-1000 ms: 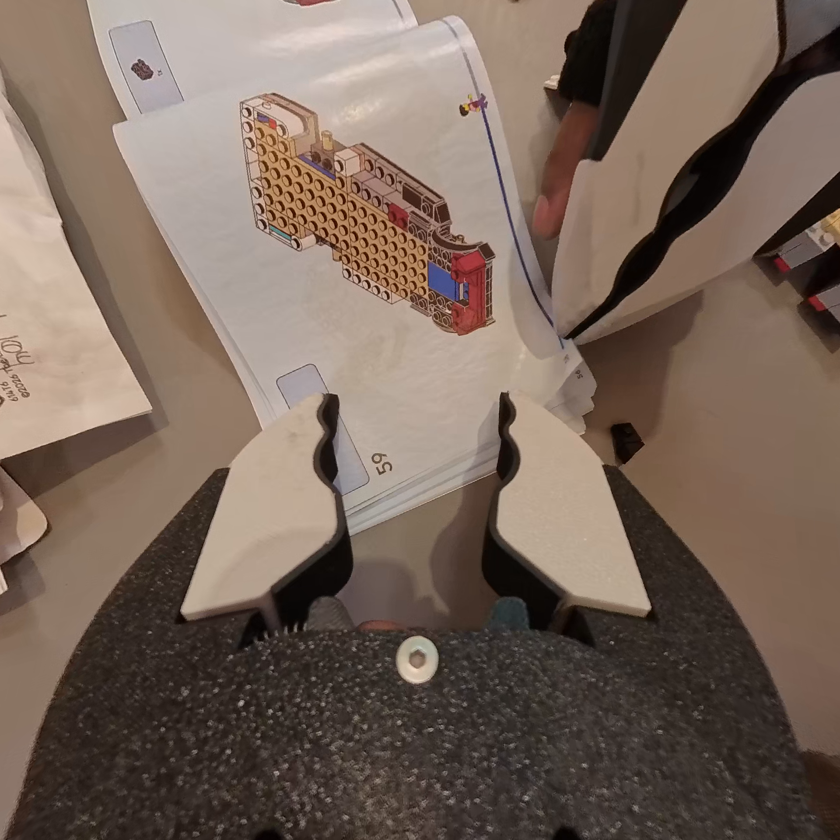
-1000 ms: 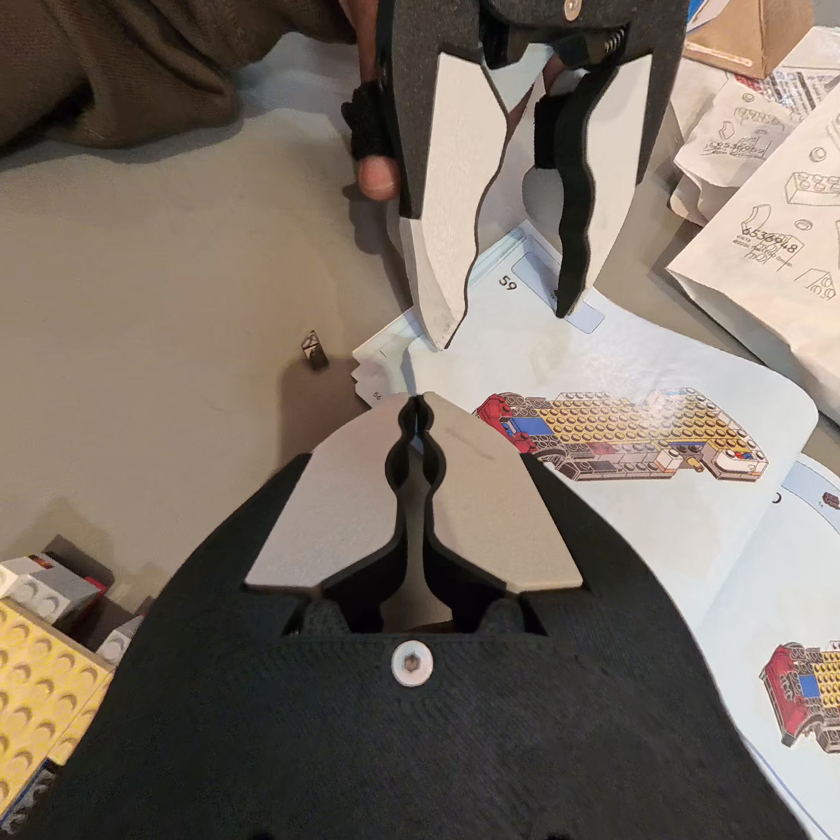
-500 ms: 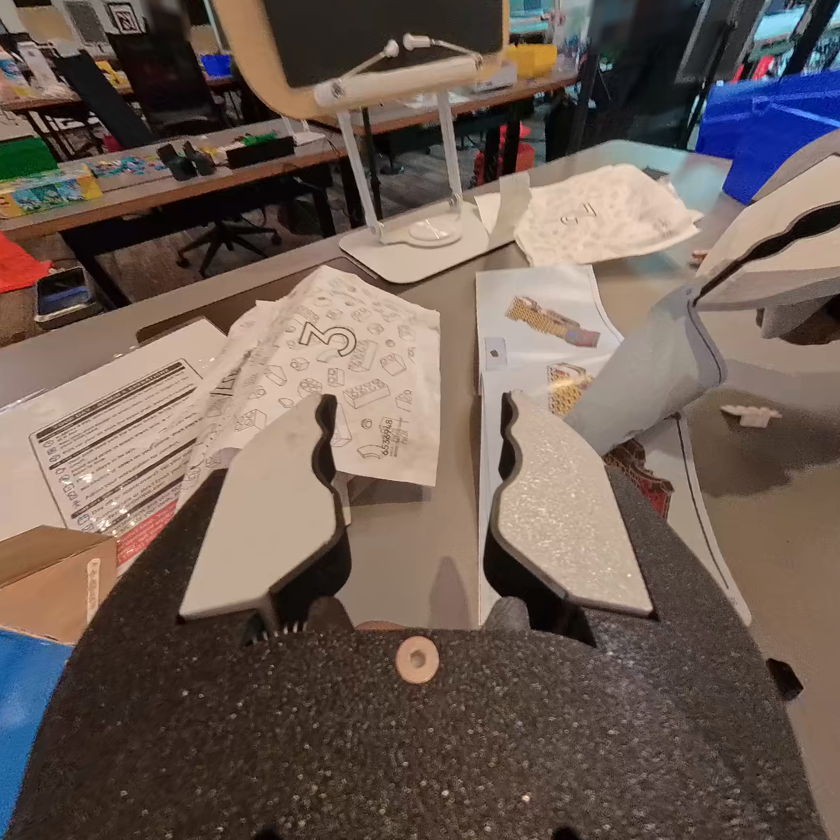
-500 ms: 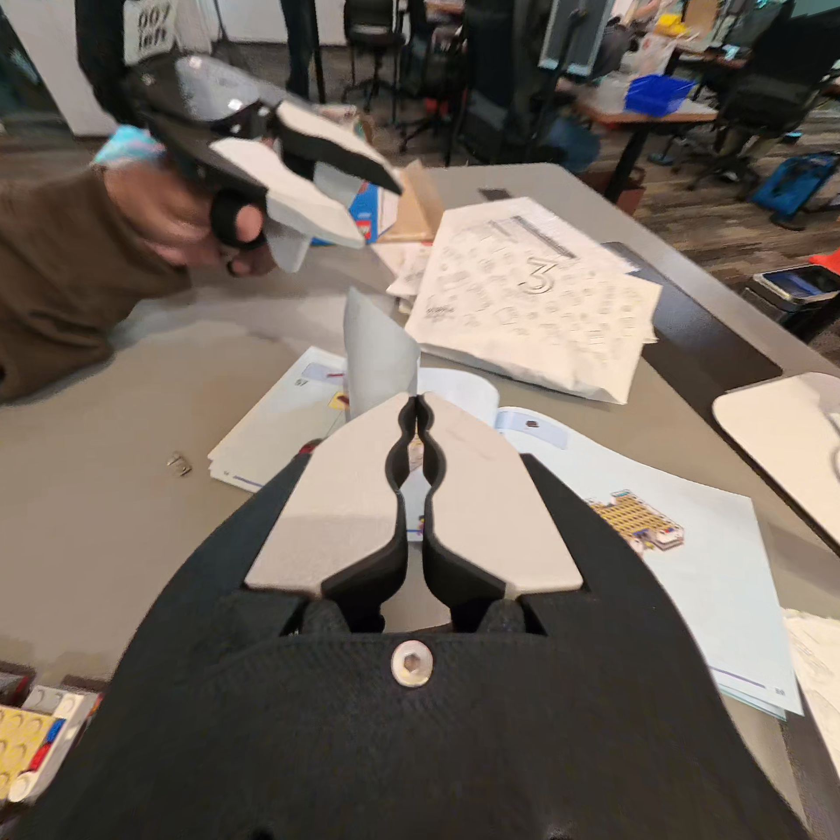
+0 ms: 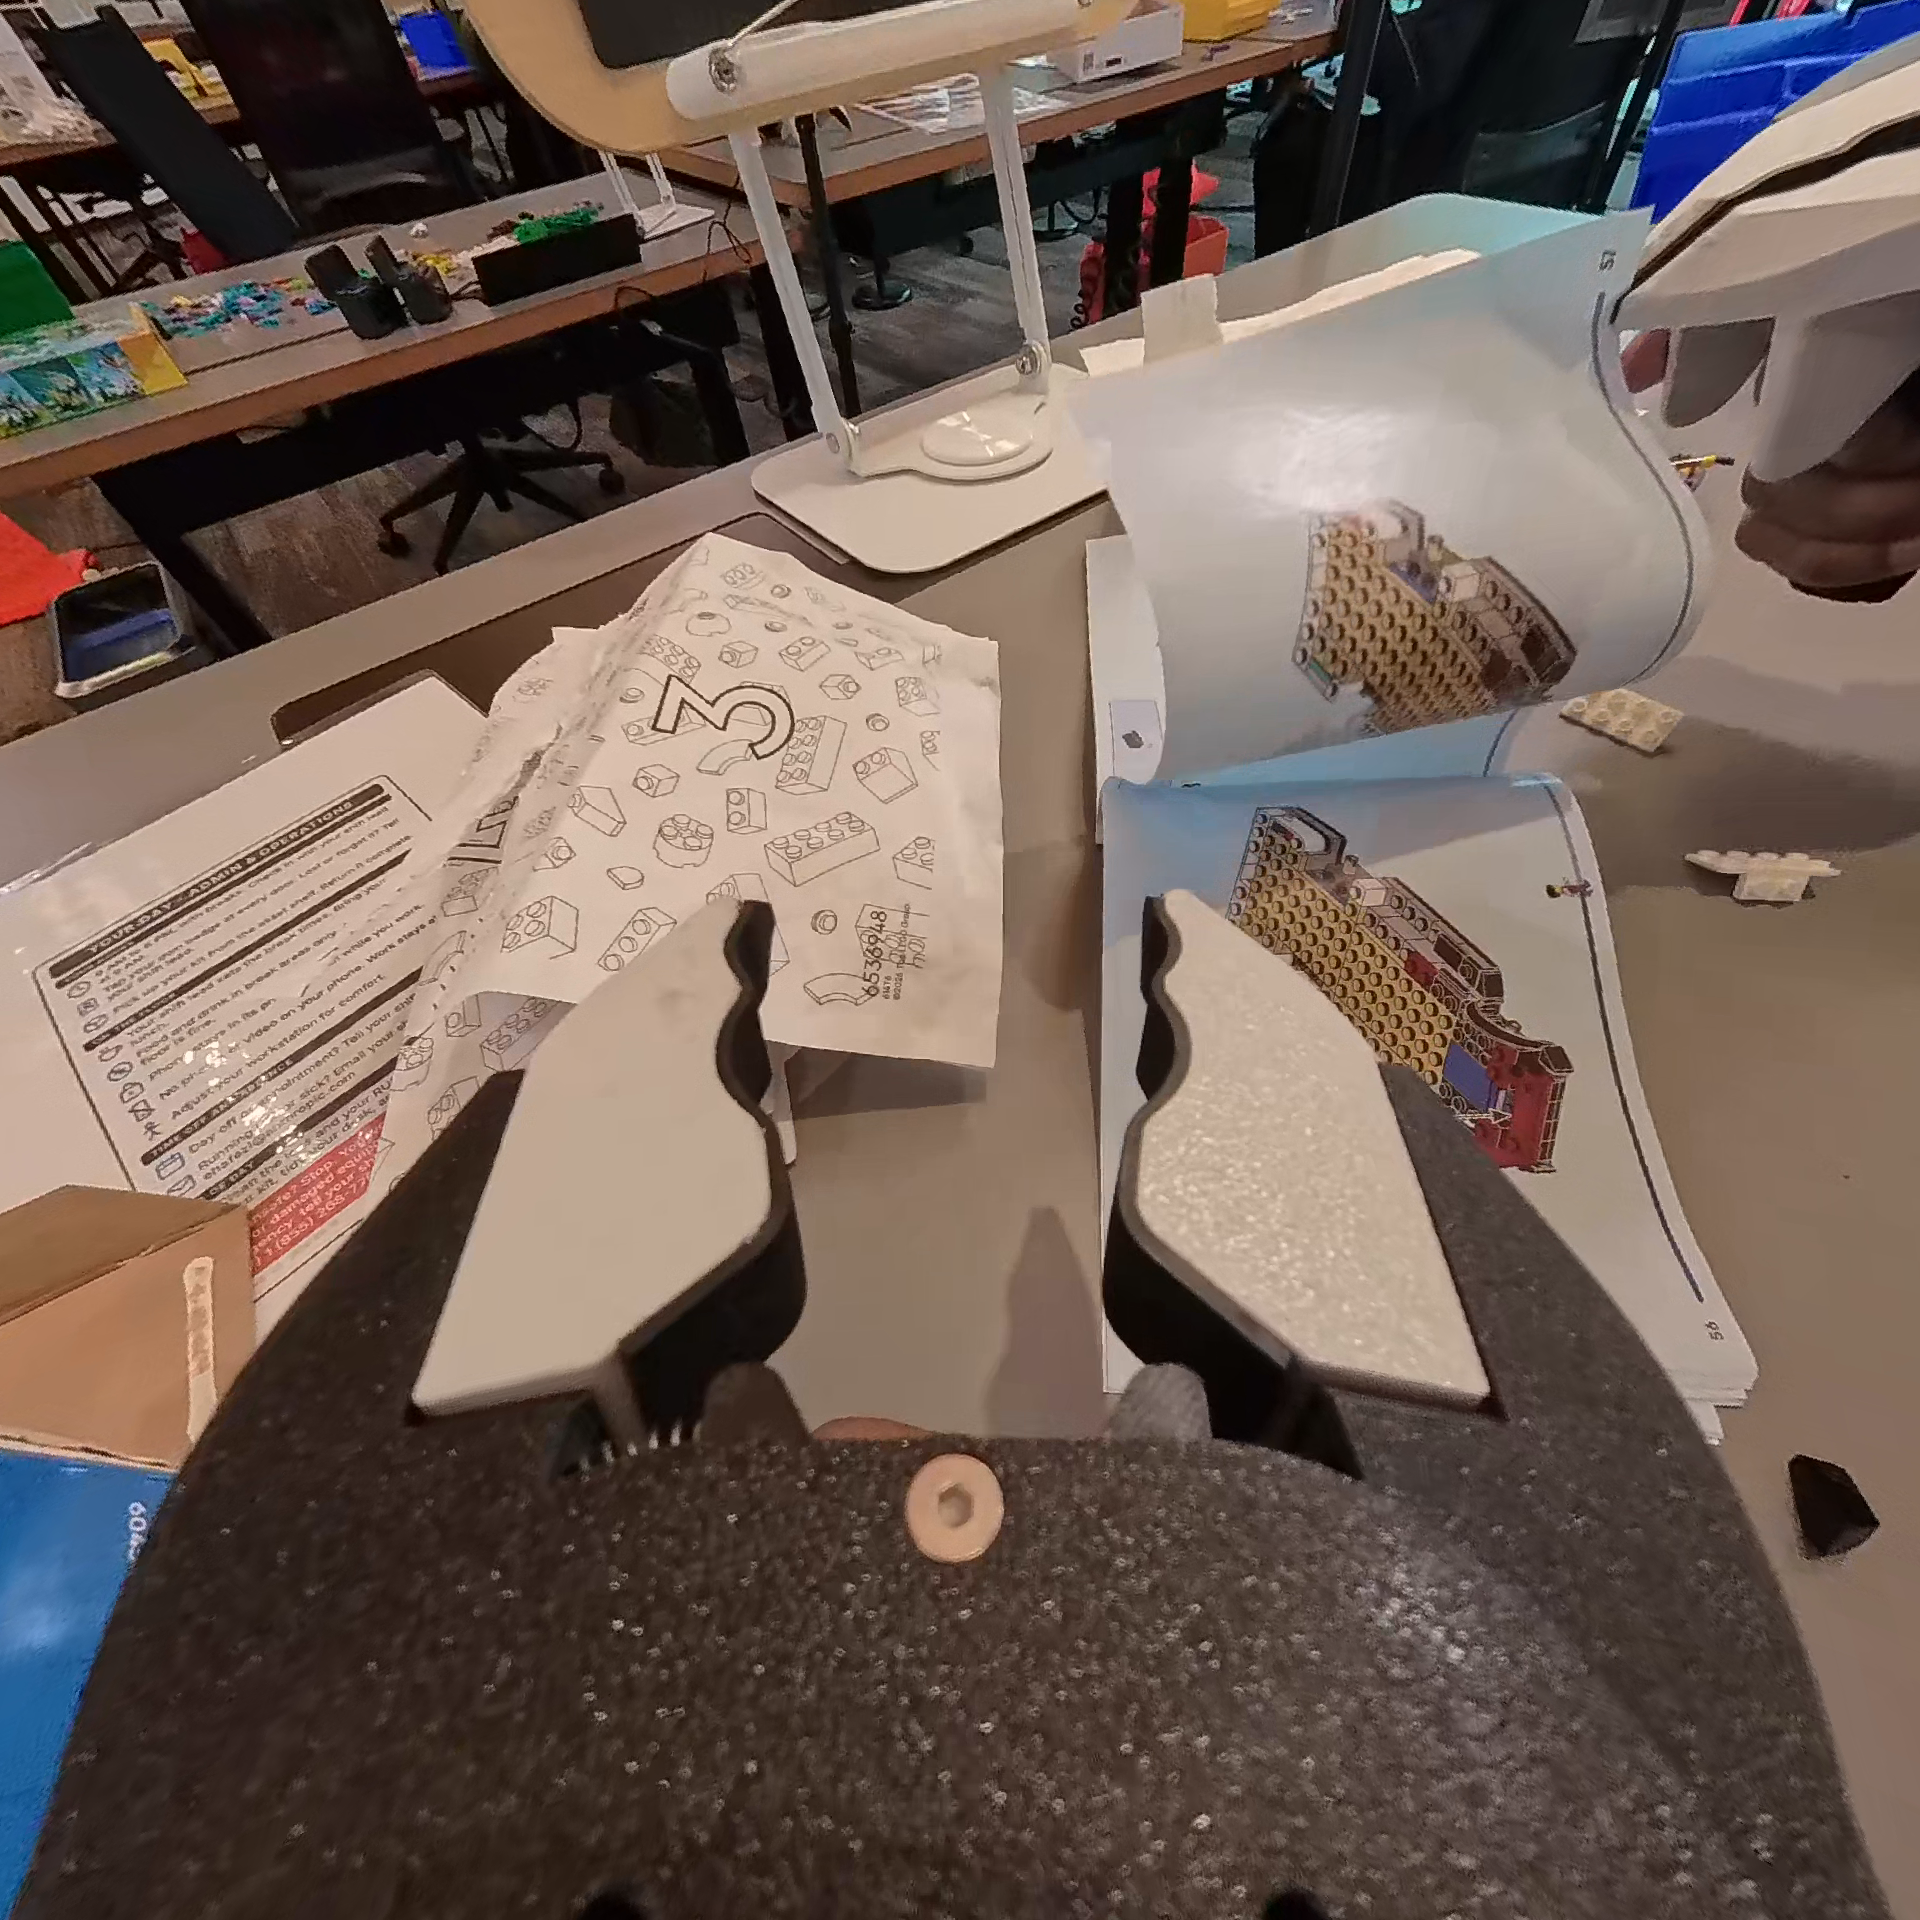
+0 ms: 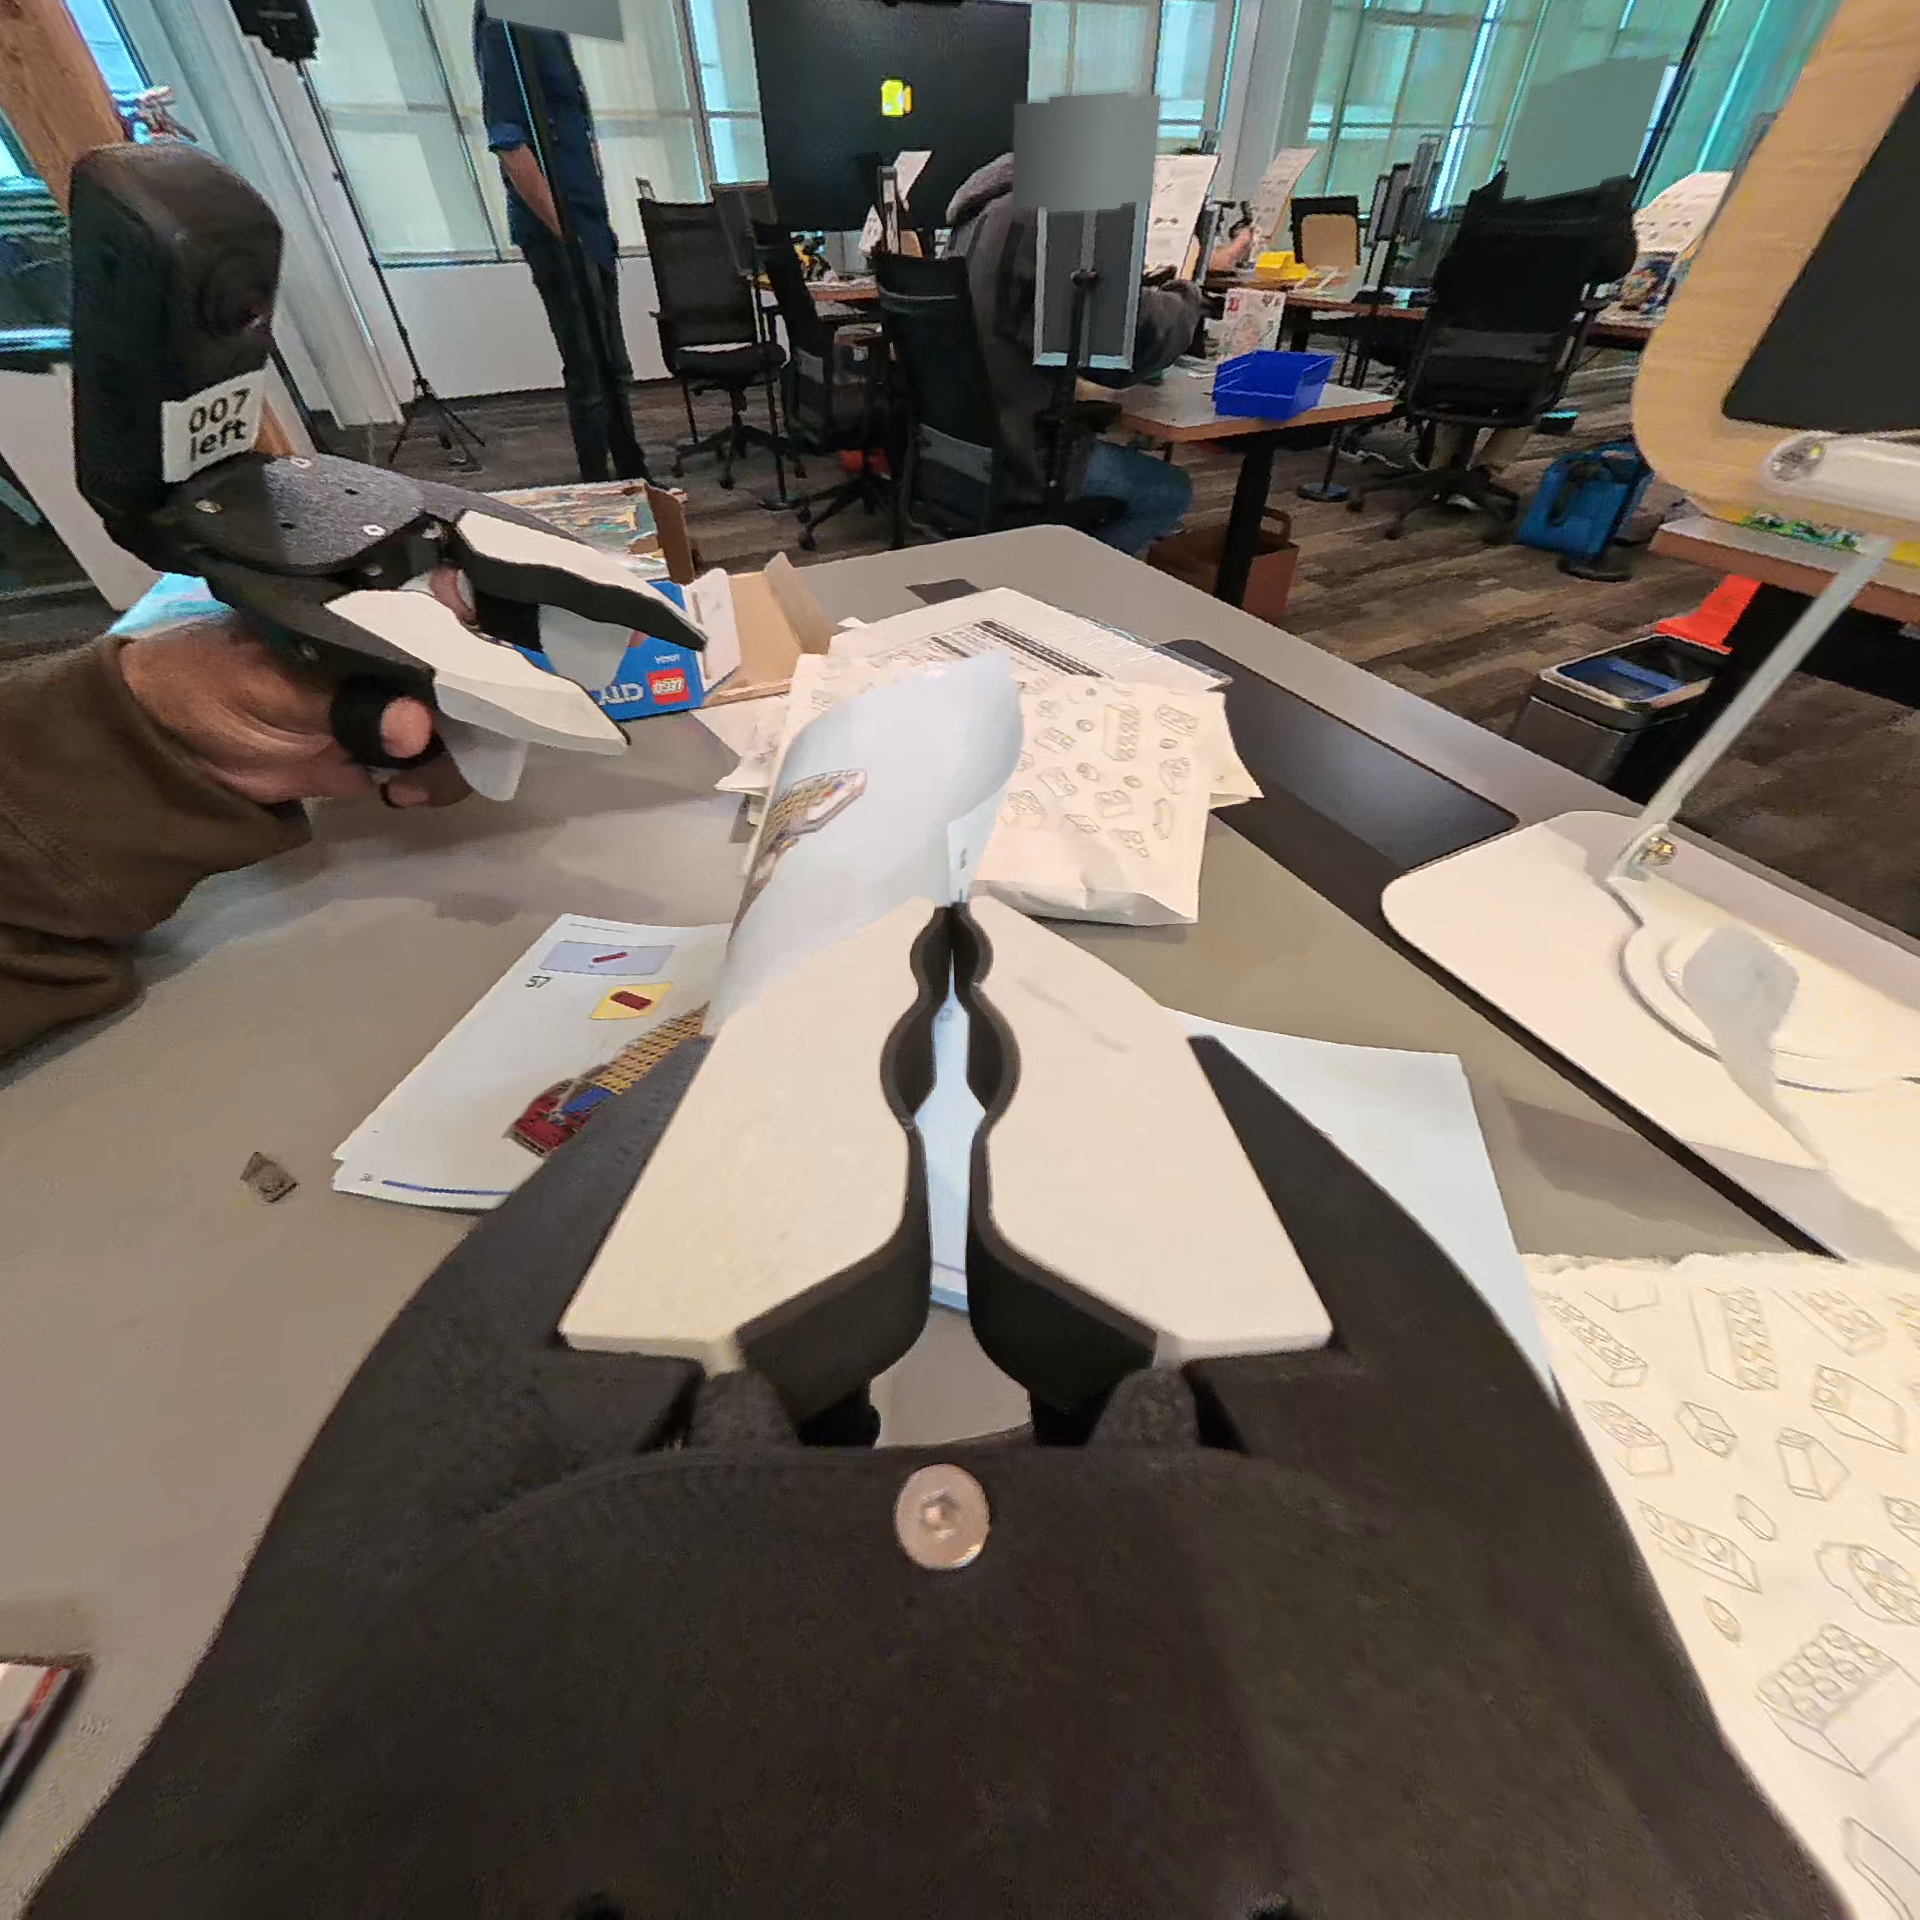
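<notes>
Grey matte tabletop [image 5: 935, 1195] carries everything, largest first. White lamp base plate with slanted white struts [image 5: 914, 488] sits at the far side, seen at far right in the right wrist view [image 6: 1558, 966]. Open instruction booklet with pale blue pages and brick-model drawings [image 5: 1351, 1039] lies flat to the right of the left gripper [image 5: 951, 935]; in the right wrist view it spreads under and to the left of the right gripper [image 6: 953, 920]. One pale blue page of the booklet [image 5: 1351, 520] is raised and curled above the rest, its corner pinched between the right gripper's two white fingers [image 6: 810, 1122], which are closed on it; the sheet bends up and to the left [image 6: 883, 790]. White paper bag printed with brick outlines [image 5: 748, 810] lies crumpled just left of the booklet, overlapping a laminated white printed sheet [image 5: 208, 987] at far left. Brown cardboard box [image 5: 114, 1309] sits near left, beside a blue box edge [image 5: 62, 1621]. Left gripper hovers above bare table between bag and booklet, jaws wide apart, nothing between them; its right finger [image 5: 1278, 1174] overlaps the booklet's left edge in view. Small flat cream brick plates [image 5: 1621, 717] lie far right; a small black slanted brick [image 5: 1829, 1517] lies near right.
</notes>
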`<state>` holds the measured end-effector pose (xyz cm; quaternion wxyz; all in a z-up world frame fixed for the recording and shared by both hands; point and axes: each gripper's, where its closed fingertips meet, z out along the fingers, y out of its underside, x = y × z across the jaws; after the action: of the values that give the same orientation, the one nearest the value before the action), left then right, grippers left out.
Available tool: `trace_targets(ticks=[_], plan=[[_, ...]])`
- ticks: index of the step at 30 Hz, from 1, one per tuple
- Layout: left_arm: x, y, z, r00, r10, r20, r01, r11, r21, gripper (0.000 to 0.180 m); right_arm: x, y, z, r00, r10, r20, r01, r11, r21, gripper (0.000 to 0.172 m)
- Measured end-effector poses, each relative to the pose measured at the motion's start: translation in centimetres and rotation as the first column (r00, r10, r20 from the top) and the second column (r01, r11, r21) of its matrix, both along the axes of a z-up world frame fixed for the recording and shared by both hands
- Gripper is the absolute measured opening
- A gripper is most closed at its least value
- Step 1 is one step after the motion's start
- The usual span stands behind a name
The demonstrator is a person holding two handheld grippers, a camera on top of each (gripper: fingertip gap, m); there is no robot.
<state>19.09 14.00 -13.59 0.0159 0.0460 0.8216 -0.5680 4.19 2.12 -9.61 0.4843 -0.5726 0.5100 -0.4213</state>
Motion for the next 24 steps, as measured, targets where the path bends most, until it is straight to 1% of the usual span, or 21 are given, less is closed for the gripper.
trace_targets(ticks=[6, 19, 24], plan=[[0.0, -0.1, -0.5, 1.000, -0.001, 0.013, 0.000, 1.000, 0.018, 0.069, -0.4, -1.3, -0.6, 1.000, -0.020, 0.002, 0.020, 1.000, 0.006, 0.000], [-0.2, -0.2, -1.0, 1.000, -0.009, 0.023, 0.008, 0.999, 0.043, 0.069, -0.9, -3.1, -0.8, 1.000, -0.022, 0.018, 0.022, 1.000, -0.002, 0.000], [-0.3, -0.2, -1.2, 0.999, -0.013, 0.029, 0.012, 0.999, 0.051, 0.069, -0.9, -3.7, -1.1, 1.000, -0.022, -0.011, 0.022, 0.999, -0.029, 0.000]])
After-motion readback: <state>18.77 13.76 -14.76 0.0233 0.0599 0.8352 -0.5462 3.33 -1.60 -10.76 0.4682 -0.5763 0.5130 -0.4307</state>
